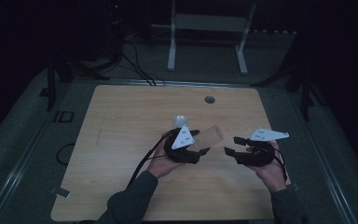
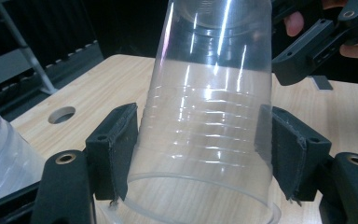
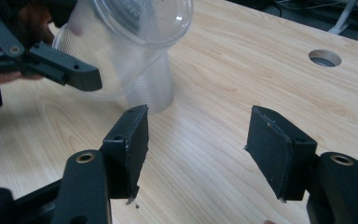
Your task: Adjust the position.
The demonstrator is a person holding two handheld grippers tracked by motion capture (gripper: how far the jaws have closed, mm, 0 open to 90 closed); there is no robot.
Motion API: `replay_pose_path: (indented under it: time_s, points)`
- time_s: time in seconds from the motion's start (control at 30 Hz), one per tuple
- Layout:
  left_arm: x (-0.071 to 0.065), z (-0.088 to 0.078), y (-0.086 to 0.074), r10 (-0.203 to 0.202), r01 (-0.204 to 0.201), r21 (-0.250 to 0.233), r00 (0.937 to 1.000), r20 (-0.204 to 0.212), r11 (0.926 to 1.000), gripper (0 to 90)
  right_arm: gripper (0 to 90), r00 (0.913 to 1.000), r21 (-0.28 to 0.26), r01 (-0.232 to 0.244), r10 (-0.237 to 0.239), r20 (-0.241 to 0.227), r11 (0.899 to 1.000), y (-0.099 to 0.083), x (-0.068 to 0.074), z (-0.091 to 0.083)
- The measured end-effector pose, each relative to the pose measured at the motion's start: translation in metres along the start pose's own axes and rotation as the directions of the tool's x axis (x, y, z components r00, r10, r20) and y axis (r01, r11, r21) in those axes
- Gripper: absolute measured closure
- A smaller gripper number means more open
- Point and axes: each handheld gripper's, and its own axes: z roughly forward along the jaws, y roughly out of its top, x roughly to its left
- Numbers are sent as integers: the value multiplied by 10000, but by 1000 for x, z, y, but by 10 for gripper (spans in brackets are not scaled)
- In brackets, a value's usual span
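Left tongs [image 2: 198, 154] on clear cup [image 2: 209, 107], base cut off; right tongs [image 3: 198, 154] empty.

The high view is very dim, and the room around the table [image 1: 121, 121] is almost black. Both gripper views are much brighter and evenly lit. White streaks of glare run down the clear cup [image 2: 205, 126]. The near jaws look a little soft, without hard shadows.
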Motion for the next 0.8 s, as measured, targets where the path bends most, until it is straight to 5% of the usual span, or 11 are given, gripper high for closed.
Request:
replay_pose_path:
  time_s: [0.47, 0.8]
  points:
    - [3, -2, -1, 132, -140, 308, 9996, 263, 9994, 309, 385, 9949, 947, 1009, -999, -149, 9904, 10, 1, 5]
    - [4, -2, -2, 371, -383, 617, 9991, 202, 9974, 310, 385, 9839, 1609, 1780, -1781, -136, 9708, 19, 0, 6]
